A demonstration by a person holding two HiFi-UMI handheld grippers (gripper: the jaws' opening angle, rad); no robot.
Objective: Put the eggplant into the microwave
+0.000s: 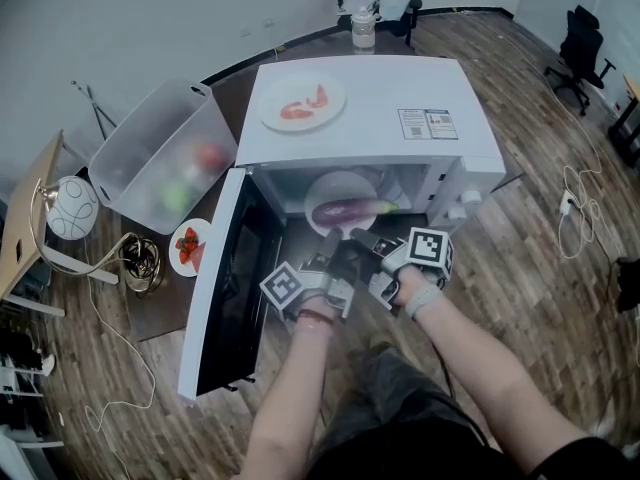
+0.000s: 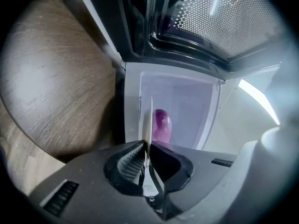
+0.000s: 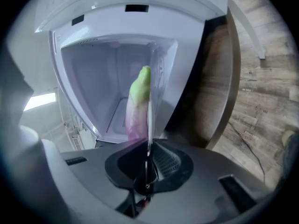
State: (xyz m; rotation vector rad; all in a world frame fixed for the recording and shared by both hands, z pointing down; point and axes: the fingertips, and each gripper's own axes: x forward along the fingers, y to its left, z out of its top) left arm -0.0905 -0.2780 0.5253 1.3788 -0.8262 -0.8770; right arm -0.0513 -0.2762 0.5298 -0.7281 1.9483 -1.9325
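Observation:
The white microwave point(image 1: 380, 108) stands with its door point(image 1: 225, 288) swung wide to the left. A purple eggplant point(image 1: 350, 209) with a green stem lies on a pale plate point(image 1: 322, 188) at the mouth of the cavity. My left gripper point(image 1: 335, 240) and right gripper point(image 1: 362, 238) sit side by side at the plate's near rim. In the left gripper view the plate point(image 2: 149, 118) runs edge-on into the left gripper point(image 2: 145, 146), with the eggplant point(image 2: 162, 125) beyond. In the right gripper view the right gripper point(image 3: 148, 146) pinches the plate's rim point(image 3: 150, 111) beside the eggplant point(image 3: 139, 101).
A plate of red food point(image 1: 302, 102) rests on the microwave's top. A clear plastic bin point(image 1: 165, 158) with vegetables and a small dish of strawberries point(image 1: 189, 246) lie to the left. A jar point(image 1: 363, 28) stands behind. Cables trail over the wooden floor.

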